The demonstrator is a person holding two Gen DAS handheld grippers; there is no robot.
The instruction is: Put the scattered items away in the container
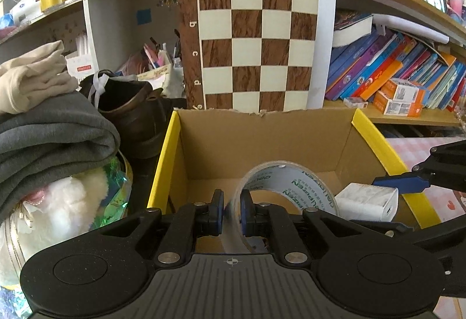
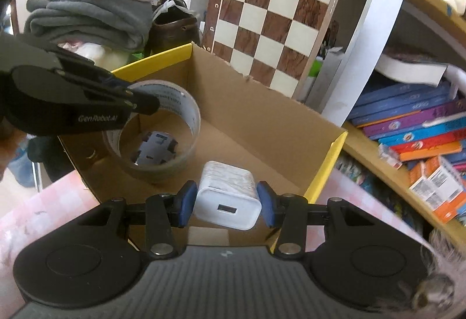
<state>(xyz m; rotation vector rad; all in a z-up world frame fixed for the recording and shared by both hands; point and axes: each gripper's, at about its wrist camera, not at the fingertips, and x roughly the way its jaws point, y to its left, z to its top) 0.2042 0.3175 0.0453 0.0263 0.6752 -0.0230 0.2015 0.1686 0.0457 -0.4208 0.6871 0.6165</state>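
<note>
The left tool (image 1: pixel 232 212) is clenched on the wall of a roll of clear packing tape (image 1: pixel 287 188), one pad inside the ring and one outside, and holds it over the open cardboard box (image 1: pixel 262 141) with yellow-edged flaps. The right tool (image 2: pixel 225 204) grasps a white USB charger block (image 2: pixel 228 196) by its two flat sides, port end facing the camera, over the box's near right corner.

The tape roll looks stiff and moderately light; its wall is thin and glossy, so a grip across it is likely to pivot, and the roll hangs tilted. It would probably roll if set on edge, so laying it flat seems safer. The charger is hard, smooth and light; the side grip at mid-body looks secure, though the plastic may slip under a loose pinch.

The box floor is mostly bare, with room for both items. The two tools are near each other above the box, the charger just beside the roll, so they could knock together. A chessboard (image 1: pixel 250 39) stands just behind the torn back wall, and folded clothes (image 1: pixel 55 127) and a brown shoe (image 1: pixel 131 112) crowd the left side.
</note>
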